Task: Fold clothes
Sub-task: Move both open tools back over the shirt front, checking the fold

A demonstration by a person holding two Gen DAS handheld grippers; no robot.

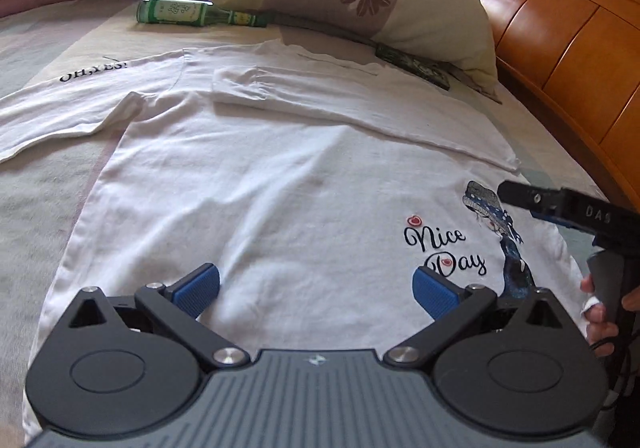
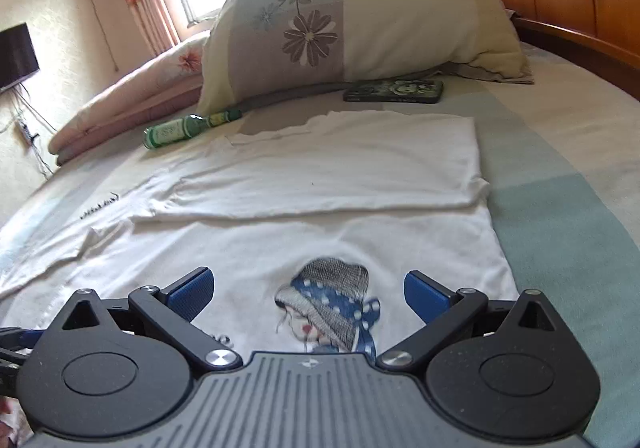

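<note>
The white T-shirt (image 1: 248, 183) looks light and limp, best pinched at its near hem around 6 o'clock, with left gripper (image 1: 316, 288) and right gripper (image 2: 306, 294) fingers both spread apart, empty

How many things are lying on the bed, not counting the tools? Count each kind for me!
White T-shirt: 1
Flowered pillow: 1
Green glass bottle: 1
Phone in a cartoon case: 1
Folded pink quilt: 1
Total: 5
</note>
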